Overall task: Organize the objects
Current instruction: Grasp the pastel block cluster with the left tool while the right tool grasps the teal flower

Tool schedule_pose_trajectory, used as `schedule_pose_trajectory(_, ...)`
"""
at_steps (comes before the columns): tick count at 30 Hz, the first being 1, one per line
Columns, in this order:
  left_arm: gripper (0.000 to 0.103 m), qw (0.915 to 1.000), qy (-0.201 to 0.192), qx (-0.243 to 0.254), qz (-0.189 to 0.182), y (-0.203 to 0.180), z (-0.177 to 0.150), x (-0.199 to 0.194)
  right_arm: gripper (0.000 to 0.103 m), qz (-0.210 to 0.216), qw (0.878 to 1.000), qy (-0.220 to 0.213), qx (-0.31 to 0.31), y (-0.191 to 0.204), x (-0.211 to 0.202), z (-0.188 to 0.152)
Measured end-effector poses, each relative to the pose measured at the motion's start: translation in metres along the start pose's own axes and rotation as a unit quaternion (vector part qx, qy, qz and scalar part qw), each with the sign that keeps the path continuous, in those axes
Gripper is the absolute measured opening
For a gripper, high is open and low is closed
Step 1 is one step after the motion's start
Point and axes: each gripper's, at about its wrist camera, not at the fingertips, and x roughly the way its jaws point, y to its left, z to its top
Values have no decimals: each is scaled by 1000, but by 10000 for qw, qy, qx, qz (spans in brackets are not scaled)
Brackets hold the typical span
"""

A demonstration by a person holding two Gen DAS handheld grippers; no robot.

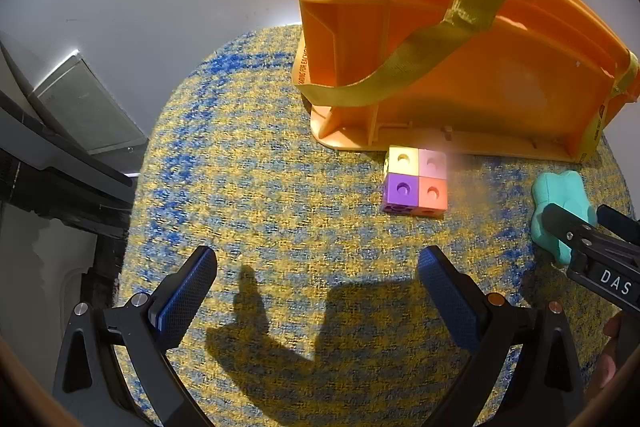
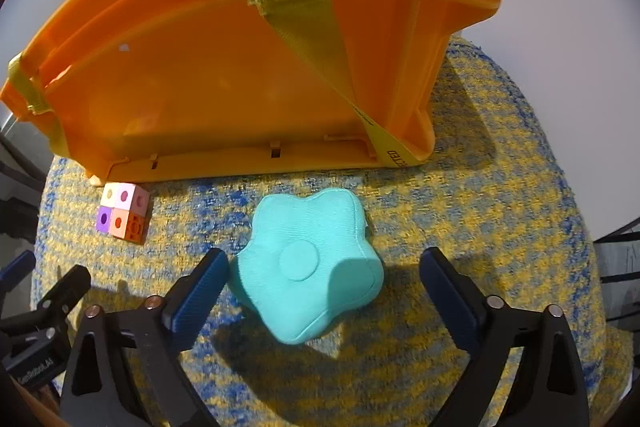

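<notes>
A: Left tool (image 1: 316,275)?
B: Jaws spread wide, blue pads (image 1: 184,297) facing each other, nothing between them. Angled forward and down, low.

A: Right tool (image 2: 322,279)?
B: Jaws likewise spread wide, gripping nothing; one blue pad (image 2: 198,293) sits just beside an item lying in the gap. Its black body shows at the left view's right edge.

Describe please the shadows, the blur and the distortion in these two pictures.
Left wrist view: dark finger-shaped shadows fall on the yellow-and-blue woven mat ahead of the open left gripper; a pinkish blurred glare sits beside the block of pastel plastic cubes. Right wrist view: the turquoise star-shaped cushion casts a shadow toward the camera; fisheye bends the orange plastic tray.
</notes>
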Motion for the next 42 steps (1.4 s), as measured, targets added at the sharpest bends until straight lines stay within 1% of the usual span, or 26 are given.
schedule_pose_trajectory(2,102,10000,29,6,-4,-1,1,3,100,28,10000,27,9,2,4,1)
schedule_pose_trajectory(6,102,10000,69,33,13,-1,1,8,100,149,9998,107,61,6,11,1)
schedule_pose_trajectory(8,102,10000,78,38,18,-1,0,9,97,184,9997,108,77,7,12,-1)
schedule_pose_trajectory(10,102,10000,88,27,10,0,1,9,81,330,9993,113,107,8,11,-2)
schedule_pose_trajectory(11,102,10000,83,34,7,0,1,9,78,388,9991,114,108,8,10,-3)
schedule_pose_trajectory(13,102,10000,73,59,19,-2,1,8,60,499,9987,98,64,12,5,-4)
schedule_pose_trajectory(14,102,9999,69,78,17,-3,2,7,55,541,9985,111,51,13,3,-4)
schedule_pose_trajectory(15,102,9999,52,94,14,-4,2,6,42,575,9983,125,48,14,1,-4)
schedule_pose_trajectory(16,102,9999,38,105,8,-6,2,5,38,600,9981,120,69,13,-1,-4)
schedule_pose_trajectory(19,102,9999,-12,136,-58,-11,4,0,35,593,9981,-1,147,7,-11,-6)
schedule_pose_trajectory(25,102,9992,-161,314,-199,-33,13,-5,34,490,9983,-160,281,-13,-33,-12)
schedule_pose_trajectory(33,101,9965,-344,665,-381,-70,22,2,34,364,9978,-231,496,-46,-40,-9)
schedule_pose_trajectory(34,99,9963,-335,683,-401,-72,22,5,34,352,9978,-233,503,-50,-35,0)
schedule_pose_trajectory(35,97,9961,-318,698,-426,-74,22,8,34,341,9978,-235,512,-54,-36,-2)
schedule_pose_trajectory(39,83,9964,-196,675,-467,-75,26,20,34,338,9979,-237,499,-53,-34,-2)
schedule_pose_trajectory(41,80,9967,-153,638,-477,-73,28,25,34,350,9979,-228,487,-52,-32,-2)
schedule_pose_trajectory(42,76,9968,-139,619,-490,-72,28,27,34,353,9979,-226,485,-51,-32,-2)
